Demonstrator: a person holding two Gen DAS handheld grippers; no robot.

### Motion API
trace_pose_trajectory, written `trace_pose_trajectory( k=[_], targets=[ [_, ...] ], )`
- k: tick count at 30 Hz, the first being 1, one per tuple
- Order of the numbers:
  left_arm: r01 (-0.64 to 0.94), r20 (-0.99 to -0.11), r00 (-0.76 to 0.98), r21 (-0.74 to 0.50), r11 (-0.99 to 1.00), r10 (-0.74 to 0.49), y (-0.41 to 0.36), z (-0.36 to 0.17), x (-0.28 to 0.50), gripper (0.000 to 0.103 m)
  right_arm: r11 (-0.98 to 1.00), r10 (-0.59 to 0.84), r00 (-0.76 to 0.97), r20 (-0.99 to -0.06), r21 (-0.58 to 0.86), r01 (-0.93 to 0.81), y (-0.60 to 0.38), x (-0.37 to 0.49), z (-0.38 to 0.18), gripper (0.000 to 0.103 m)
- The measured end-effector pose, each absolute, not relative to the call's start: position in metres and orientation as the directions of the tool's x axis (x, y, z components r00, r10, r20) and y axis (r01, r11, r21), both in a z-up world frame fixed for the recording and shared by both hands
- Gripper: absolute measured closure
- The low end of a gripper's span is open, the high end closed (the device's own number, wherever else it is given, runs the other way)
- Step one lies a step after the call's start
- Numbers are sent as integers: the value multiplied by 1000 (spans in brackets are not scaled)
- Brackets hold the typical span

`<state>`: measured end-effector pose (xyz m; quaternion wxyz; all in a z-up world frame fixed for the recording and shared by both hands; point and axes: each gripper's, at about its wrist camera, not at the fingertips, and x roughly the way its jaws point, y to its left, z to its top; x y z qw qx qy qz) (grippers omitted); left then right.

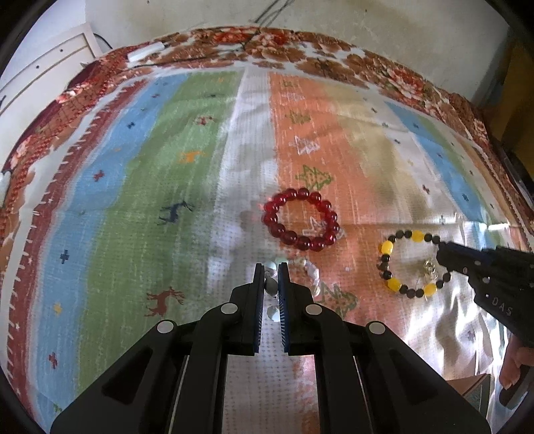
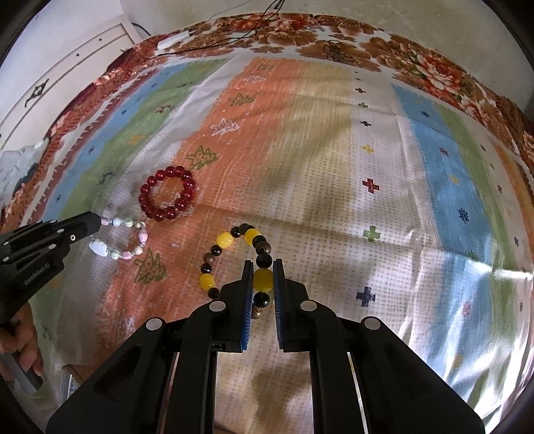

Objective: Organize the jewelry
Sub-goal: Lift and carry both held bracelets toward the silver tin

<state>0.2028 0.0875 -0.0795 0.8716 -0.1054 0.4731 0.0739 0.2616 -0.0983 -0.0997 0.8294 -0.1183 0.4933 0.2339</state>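
Surface: a striped mat (image 1: 187,173) in blue, green, white and orange bands, printed with small deer, trees and crosses, under a glossy clear cover that throws glare near me. It lies on a brown-and-red floral cloth (image 1: 333,50) that shows along the far edge. I cannot tell whether a bed or a counter lies underneath. Pale wall behind; white panelled furniture (image 1: 43,70) far left; thin dark cables (image 2: 253,30) run across the far cloth.

My left gripper (image 1: 271,272): narrow, its blue pads clamped on the pastel bead bracelet (image 2: 123,238). In the right wrist view its black fingers pinch the loop's left end, and the rest of the loop spreads rightward just over the mat. My left hand (image 2: 20,337) shows at that view's edge.

My right gripper (image 2: 262,267): narrow, pinching a yellow bead of the yellow-and-black bracelet (image 1: 414,263). In the left wrist view the loop reads as an open ring, gripped at its upper right, a small metal charm inside it. In my right wrist view the loop's long axis runs away from me, arching up and left from the pads.

Red bead bracelet (image 1: 302,218): flat on the orange band, round, untouched, between and beyond the other two, apart from both.
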Motion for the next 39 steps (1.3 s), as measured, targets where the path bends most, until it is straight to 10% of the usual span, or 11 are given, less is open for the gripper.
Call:
trace_pose_trajectory(
  k=[39],
  targets=[
    [-167,-757,653,-114,979,24,50,-24,168,95,866,335,529,-780,33,-499,-124,206,-30,91]
  ],
)
